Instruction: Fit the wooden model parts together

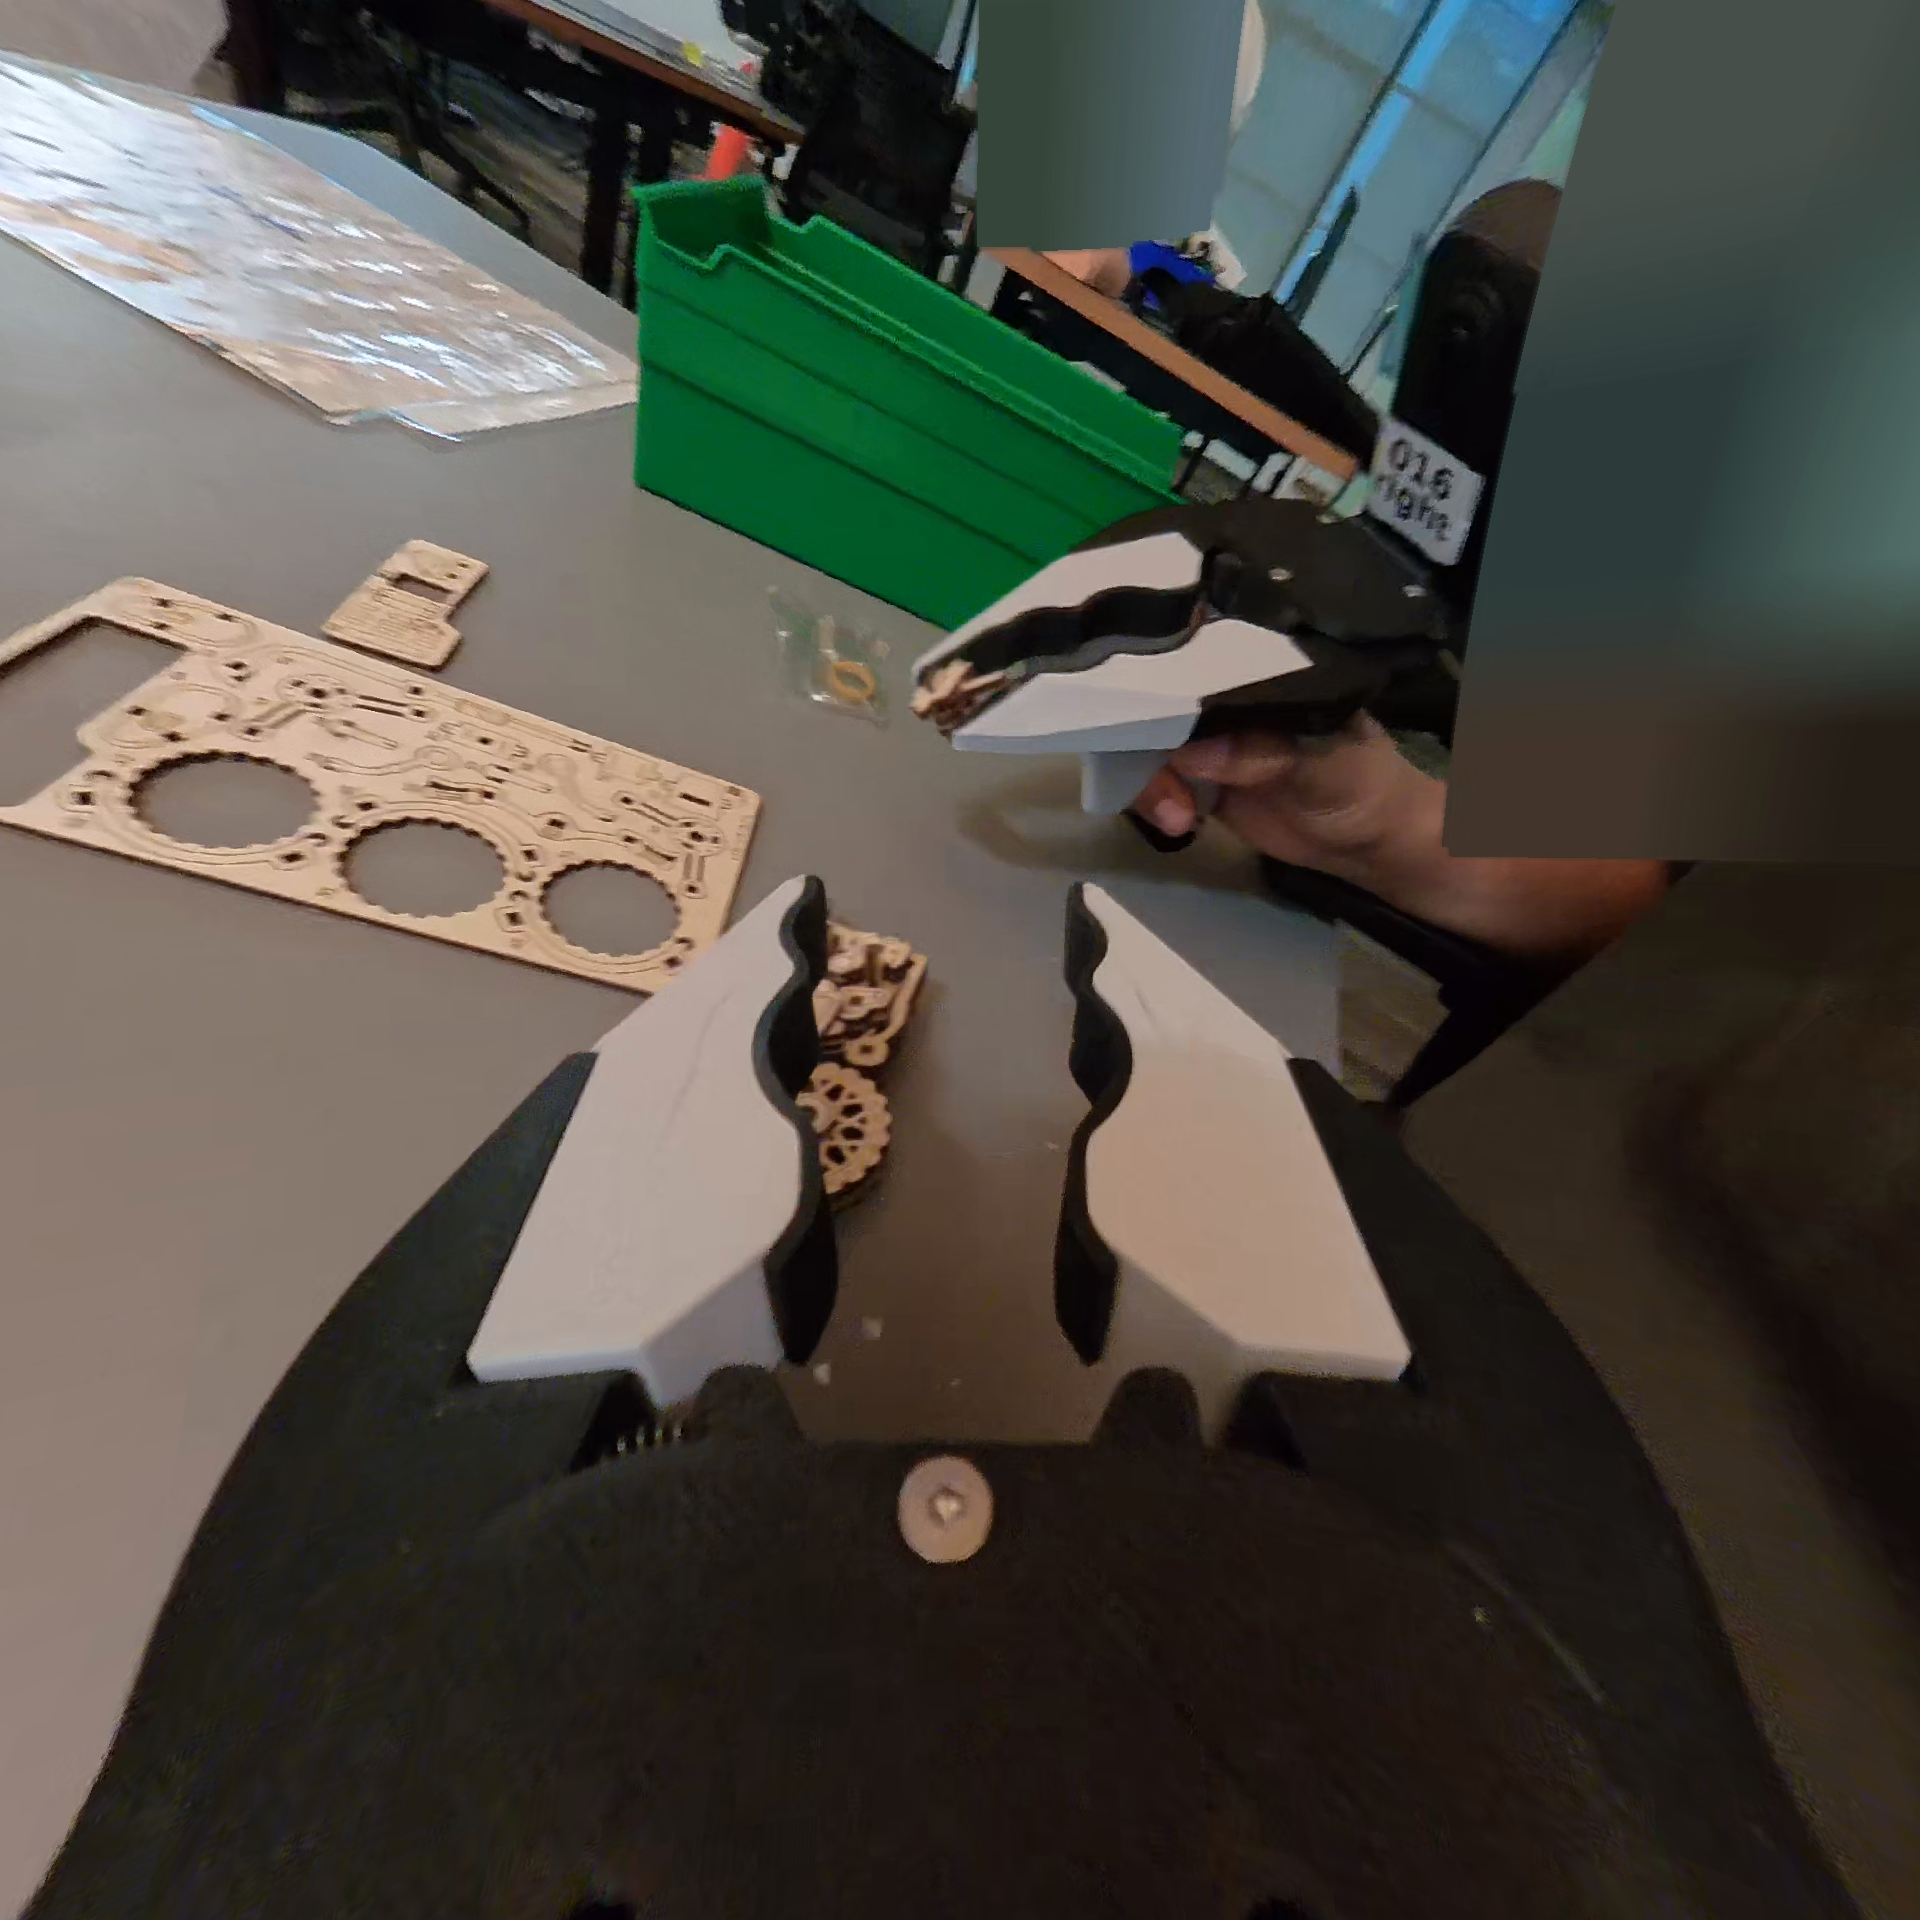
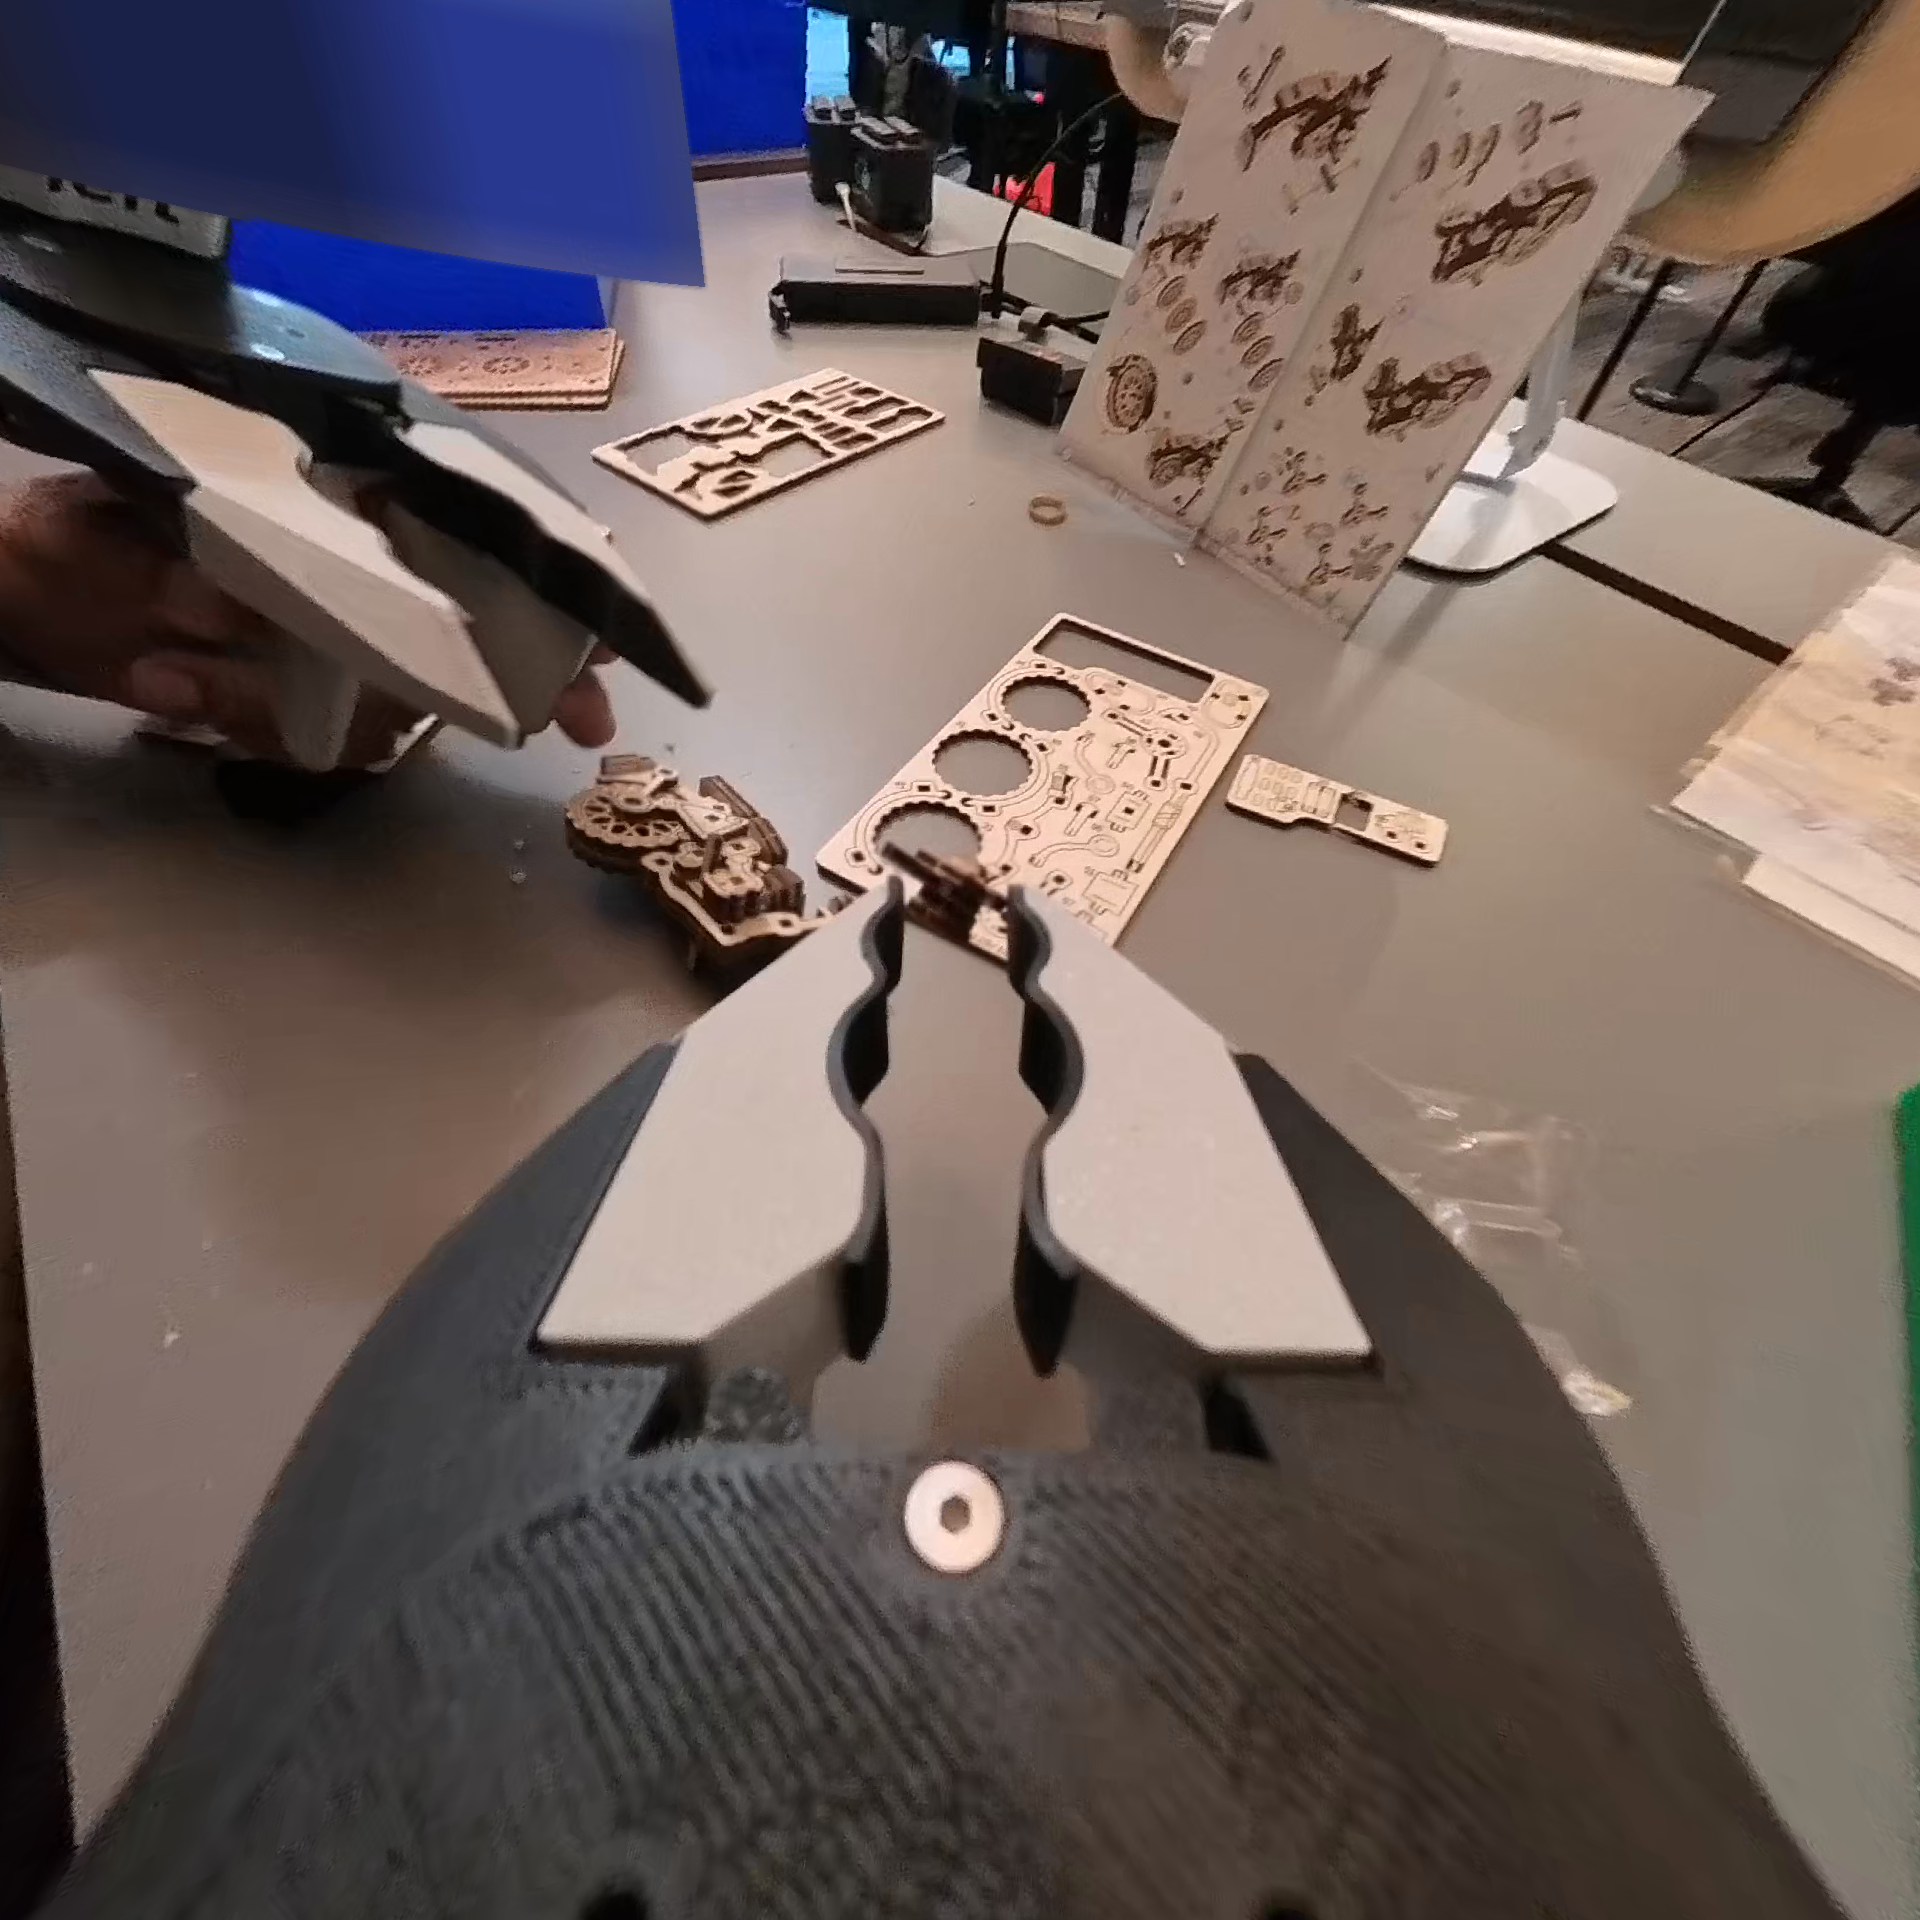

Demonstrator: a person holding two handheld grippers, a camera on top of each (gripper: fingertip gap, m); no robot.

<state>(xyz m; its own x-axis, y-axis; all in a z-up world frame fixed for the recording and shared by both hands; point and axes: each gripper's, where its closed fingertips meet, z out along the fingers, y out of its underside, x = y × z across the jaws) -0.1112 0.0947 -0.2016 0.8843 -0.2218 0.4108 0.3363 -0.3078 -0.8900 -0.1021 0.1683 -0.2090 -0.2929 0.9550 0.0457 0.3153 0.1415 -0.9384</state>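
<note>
The right hand-held gripper (image 2: 951,899) is clamped on a small wooden part (image 2: 943,883) at its tips. The left hand-held gripper (image 1: 945,904) stands apart over the half-built wooden model (image 2: 681,857) on the worktop (image 2: 1455,1039). Both look light and fragile; hold solid edges.

The half-built wooden model (image 2: 686,862) lies on the grey worktop (image 2: 1455,1091), with bare surface on its near side. Just beside it, the punched-out parts sheet (image 2: 1049,769) lies flat, a small wooden card (image 2: 1340,810) past it. The left gripper (image 2: 613,686) hangs above the model, blocking approach from above. The propped instruction sheet (image 2: 1340,312) walls the far side; a green bin (image 1: 862,416) stands well apart.
</note>
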